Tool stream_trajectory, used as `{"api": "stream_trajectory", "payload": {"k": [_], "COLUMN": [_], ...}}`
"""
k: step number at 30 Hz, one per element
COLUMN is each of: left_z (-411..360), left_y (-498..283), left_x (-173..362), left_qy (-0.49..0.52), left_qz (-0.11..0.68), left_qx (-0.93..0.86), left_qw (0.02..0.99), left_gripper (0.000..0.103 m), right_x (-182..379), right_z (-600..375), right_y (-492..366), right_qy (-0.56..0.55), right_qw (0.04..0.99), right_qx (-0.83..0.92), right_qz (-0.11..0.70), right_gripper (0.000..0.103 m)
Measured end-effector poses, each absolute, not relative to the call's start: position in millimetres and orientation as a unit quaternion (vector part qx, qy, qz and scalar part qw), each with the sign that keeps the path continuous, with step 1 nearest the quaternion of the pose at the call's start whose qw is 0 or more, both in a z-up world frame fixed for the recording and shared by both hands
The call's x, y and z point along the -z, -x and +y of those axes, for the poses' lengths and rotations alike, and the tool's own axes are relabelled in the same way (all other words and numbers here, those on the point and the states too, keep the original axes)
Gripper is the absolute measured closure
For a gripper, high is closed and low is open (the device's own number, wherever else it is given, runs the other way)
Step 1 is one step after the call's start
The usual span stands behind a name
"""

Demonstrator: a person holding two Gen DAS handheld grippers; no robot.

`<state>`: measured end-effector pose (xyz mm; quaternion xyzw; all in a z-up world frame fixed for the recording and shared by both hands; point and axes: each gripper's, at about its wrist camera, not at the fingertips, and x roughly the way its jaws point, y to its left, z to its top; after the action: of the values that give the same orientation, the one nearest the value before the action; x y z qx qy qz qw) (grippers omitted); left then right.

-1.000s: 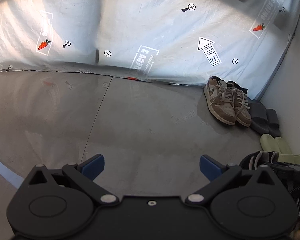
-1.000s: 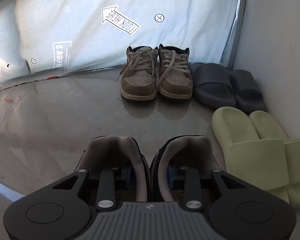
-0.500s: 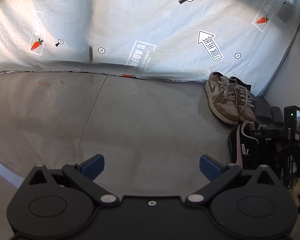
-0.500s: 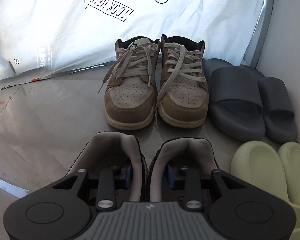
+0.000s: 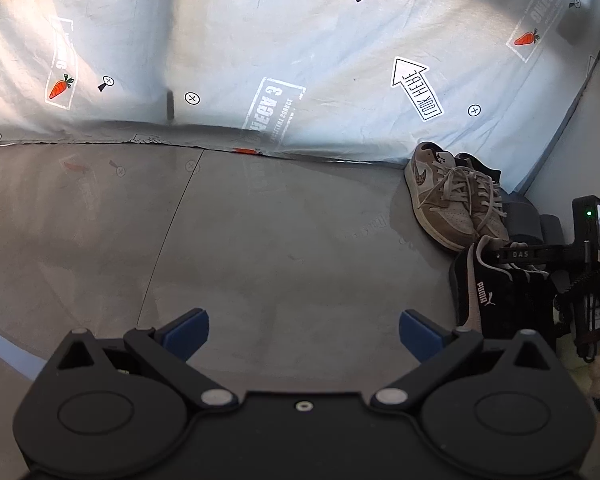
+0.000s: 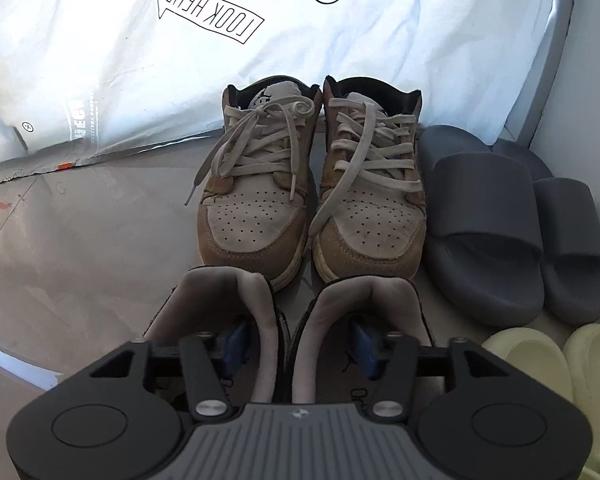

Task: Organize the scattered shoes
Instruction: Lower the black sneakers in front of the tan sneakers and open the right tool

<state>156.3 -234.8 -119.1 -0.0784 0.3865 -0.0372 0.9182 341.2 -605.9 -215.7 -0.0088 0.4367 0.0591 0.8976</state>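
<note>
Right gripper (image 6: pixel 298 350): jaws just opened, one blue pad inside each collar of the black sneakers (image 6: pixel 288 320), no longer pinching them. The pair stands on the floor (image 5: pixel 260 240), long axes running away from the gripper, toes meeting the toes of the tan sneakers (image 6: pixel 312 184), now nearer than before. Left gripper (image 5: pixel 304 334) wide open, empty.

- The floor (image 5: pixel 260 240) is smooth, grey and glossy, with a thin seam across it.
- A printed white sheet (image 5: pixel 300 40) meets it at the far edge.
- Tan sneakers (image 6: pixel 312 200) stand side by side against the sheet.
- Grey slides (image 6: pixel 508 232) lie just beside them.
- Pale green slides (image 6: pixel 548 364) lie nearer.
- Black sneakers (image 5: pixel 496 300) sit in front of the tan pair.
</note>
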Motion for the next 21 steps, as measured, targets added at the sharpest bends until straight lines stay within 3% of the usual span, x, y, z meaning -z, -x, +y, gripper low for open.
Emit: {"api": "stream_trajectory", "payload": {"k": [3, 5, 10, 17, 21], "left_z": [-230.7, -228.2, -225.3, -232.0, -228.4], "left_y": [-151.6, -150.6, -148.7, -143.1, -135.5], "left_x": [120.1, 121.6, 121.2, 117.5, 113.3], "left_qy": [0.086, 0.094, 0.11, 0.106, 0.105], "left_qz": [0.384, 0.383, 0.378, 0.369, 0.358], "left_qx": [0.033, 0.029, 0.028, 0.047, 0.046], "left_qw": [0.919, 0.919, 0.919, 0.922, 0.927], "left_gripper": [0.0, 0.0, 0.0, 0.0, 0.0], "right_x": [192.6, 182.1, 181.6, 249.3, 271.3], "right_z": [-617.9, -621.7, -599.1, -500.6, -487.9], "right_y": [-332.7, -319.3, -252.4, -181.5, -179.6], "right_qy": [-0.017, -0.033, -0.017, 0.243, 0.285], "right_qw": [0.9, 0.909, 0.945, 0.944, 0.929], "right_qx": [-0.055, -0.039, -0.001, 0.017, 0.023], "right_qz": [0.433, 0.413, 0.325, 0.22, 0.234], "right_gripper": [0.025, 0.016, 0.014, 0.015, 0.016]}}
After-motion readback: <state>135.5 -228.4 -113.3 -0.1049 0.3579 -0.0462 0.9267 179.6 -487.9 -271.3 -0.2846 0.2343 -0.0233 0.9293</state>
